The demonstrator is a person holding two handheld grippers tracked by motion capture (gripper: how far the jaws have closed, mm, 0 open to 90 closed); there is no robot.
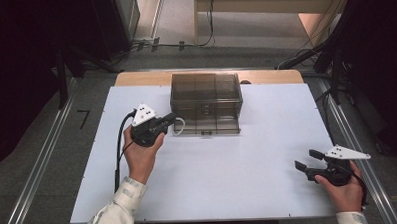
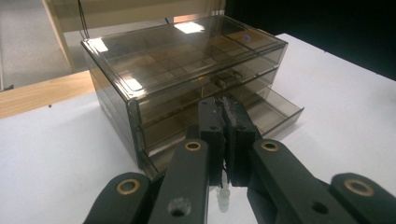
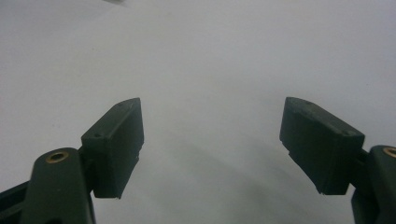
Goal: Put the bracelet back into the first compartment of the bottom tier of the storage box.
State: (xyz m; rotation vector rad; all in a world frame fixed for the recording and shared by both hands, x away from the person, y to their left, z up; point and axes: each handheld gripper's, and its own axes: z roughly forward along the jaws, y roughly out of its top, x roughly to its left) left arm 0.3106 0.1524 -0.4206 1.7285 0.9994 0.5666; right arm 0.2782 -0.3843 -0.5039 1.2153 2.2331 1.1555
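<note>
Drawer box (image 1: 206, 102) sits at the tabletop's (image 1: 248, 165) far edge, bottom drawer (image 2: 275, 112) slightly out. Left gripper (image 2: 226, 121) clamped on a small white cable (image 1: 179, 125) — light, limp, slippery; best held near its plug end. Right gripper (image 3: 212, 144) jaws apart, near right edge.

- A lab-like recording bay, not a home.
- White table (image 1: 209, 181) between metal floor rails (image 1: 38, 167).
- Dark curtains left and right; cables (image 1: 211, 21) trail across the far grey floor.

Closed left gripper (image 2: 226, 116), white cable held, drawer box (image 2: 187, 79)
</note>
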